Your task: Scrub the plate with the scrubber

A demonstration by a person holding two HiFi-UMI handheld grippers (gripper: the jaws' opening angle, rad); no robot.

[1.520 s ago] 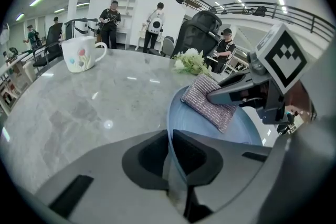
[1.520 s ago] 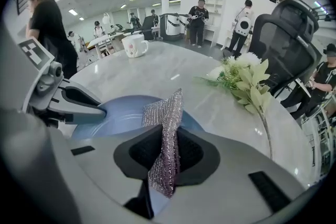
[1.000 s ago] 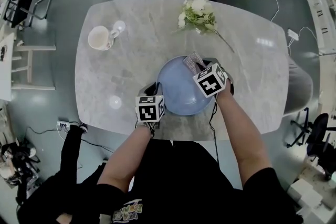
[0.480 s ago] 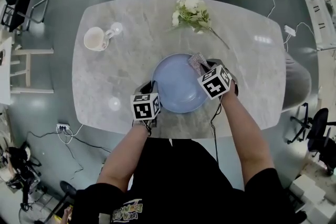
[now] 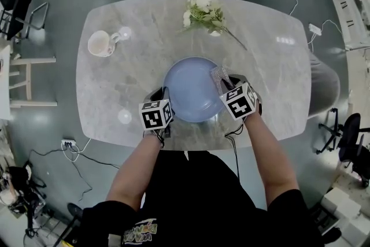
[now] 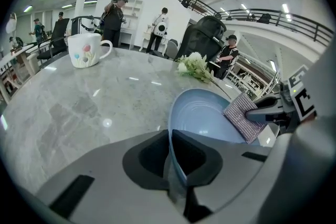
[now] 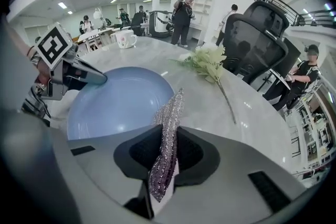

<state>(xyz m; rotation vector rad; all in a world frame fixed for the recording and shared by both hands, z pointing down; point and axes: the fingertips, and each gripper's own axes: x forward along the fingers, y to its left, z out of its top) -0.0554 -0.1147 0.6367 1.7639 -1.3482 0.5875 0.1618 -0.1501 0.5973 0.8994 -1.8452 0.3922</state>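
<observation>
Left gripper (image 5: 162,93): white marker cube (image 5: 155,115) with black square codes, centre-left of the head view. Right gripper (image 5: 224,77): identical cube (image 5: 239,101), centre-right. In both gripper views the housing is a smooth grey shell with a dark recess around black pads (image 6: 194,152). A thin black cable (image 5: 236,142) hangs below the right unit. Clothing: black short-sleeved top (image 5: 196,199) with a coloured print (image 5: 139,232) at bottom left.
</observation>
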